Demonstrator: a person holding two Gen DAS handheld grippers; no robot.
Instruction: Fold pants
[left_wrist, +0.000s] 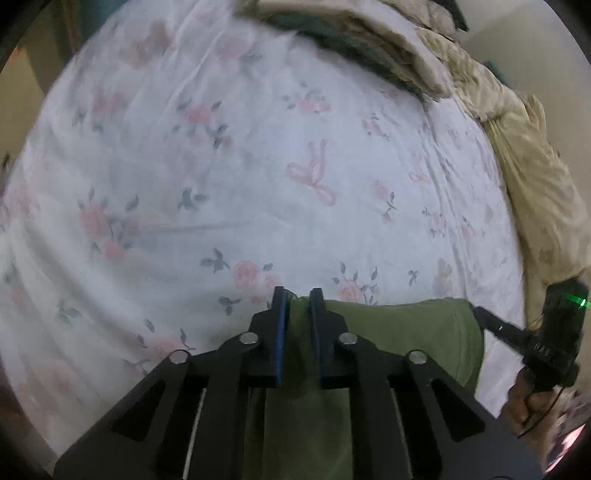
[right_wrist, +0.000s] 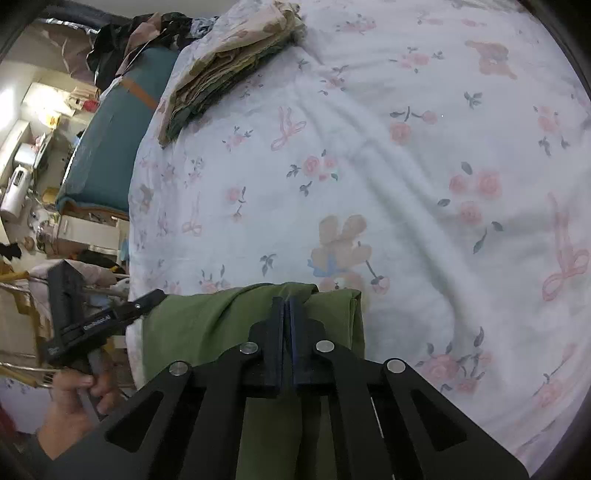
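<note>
Green pants (left_wrist: 399, 332) at near edge of the bed, on white floral sheet (left_wrist: 221, 166), top edge bunched and lifted. Left gripper (left_wrist: 297, 295) pinching one corner of that edge, fabric squeezed between blue pads. Right gripper (right_wrist: 287, 301) pressed together on the other corner, cloth caught in the nearly closed jaws. Beyond the pants, well apart, stack of folded beige clothes (right_wrist: 229, 66) near far edge of sheet. Beside the pants, hand (right_wrist: 74, 398) gripping the left handle.
</note>
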